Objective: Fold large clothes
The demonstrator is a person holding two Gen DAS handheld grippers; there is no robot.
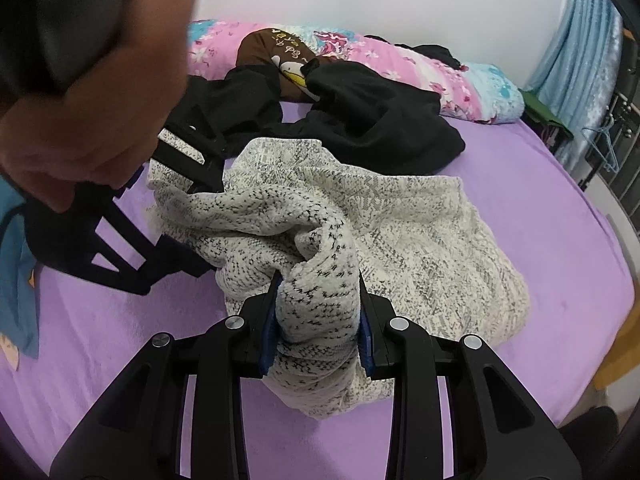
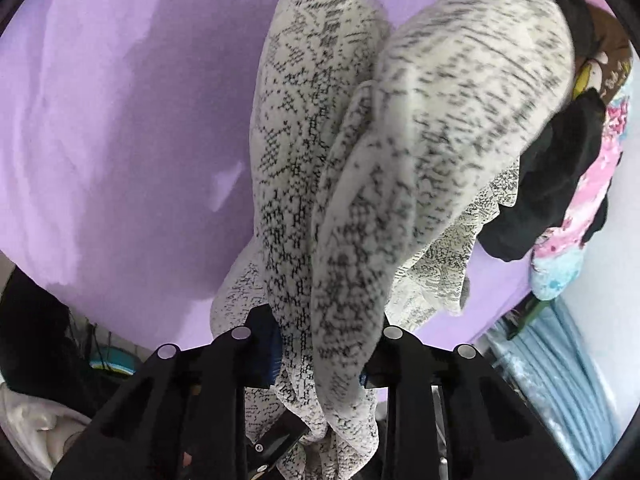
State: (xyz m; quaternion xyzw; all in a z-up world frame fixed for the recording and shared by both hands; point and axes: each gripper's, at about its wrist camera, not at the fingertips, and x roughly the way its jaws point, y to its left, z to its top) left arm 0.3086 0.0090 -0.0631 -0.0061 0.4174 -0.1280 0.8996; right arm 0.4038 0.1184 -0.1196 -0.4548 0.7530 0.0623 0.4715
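Risk: thick knit bunches between pads; uneven pull by 2 tools could twist cream speckled sweater (image 1: 400,216) or slip a layer, spoiling fold. Left tool (image 1: 318,320) clenched on wadded edge. Right tool (image 2: 320,354) clenched on hanging fold. Rest of sweater lies heaped on purple bed (image 1: 540,184), beyond tools.

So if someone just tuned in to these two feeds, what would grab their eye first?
The speckled cream knit sweater, bunched mid-bed on the purple sheet, with the left gripper and right gripper each clamped on a fold. Behind it, dark clothes lie heaped against a pink floral pillow.
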